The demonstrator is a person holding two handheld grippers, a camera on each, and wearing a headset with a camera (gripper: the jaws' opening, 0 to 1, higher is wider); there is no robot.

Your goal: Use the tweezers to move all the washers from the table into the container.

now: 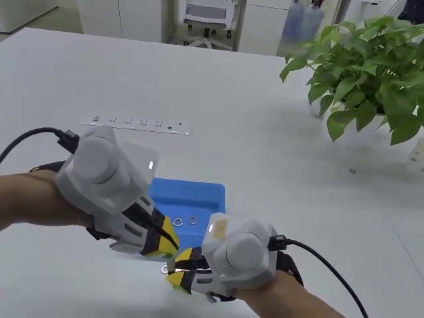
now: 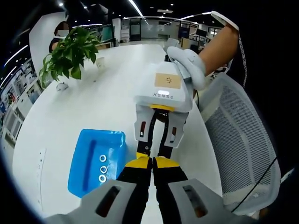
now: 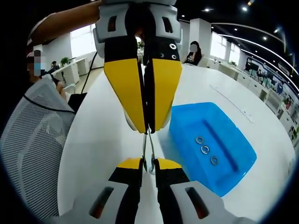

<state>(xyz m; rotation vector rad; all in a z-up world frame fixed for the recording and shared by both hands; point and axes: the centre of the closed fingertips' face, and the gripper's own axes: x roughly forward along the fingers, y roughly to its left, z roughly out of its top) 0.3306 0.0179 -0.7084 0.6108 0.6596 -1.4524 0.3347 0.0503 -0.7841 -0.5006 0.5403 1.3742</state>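
Note:
The thin metal tweezers (image 3: pixel 148 148) run between two facing pairs of yellow-tipped jaws. My left gripper (image 3: pixel 148 128) comes in from the top of the right gripper view, shut on the tweezers. My right gripper (image 3: pixel 149 164) closes on their lower end. In the head view the left gripper (image 1: pixel 169 242) and right gripper (image 1: pixel 177 271) meet tip to tip at the near edge of the blue container (image 1: pixel 199 189). Three washers (image 2: pixel 103 168) lie in a row inside the container (image 2: pixel 86 158). One washer (image 1: pixel 164 269) lies on the table beside the jaws.
A white power strip (image 1: pixel 136 124) lies on the table beyond the container. A potted plant (image 1: pixel 364 73) stands at the far right. A mesh office chair (image 2: pixel 243 140) sits by the near table edge. Cables trail from both grippers.

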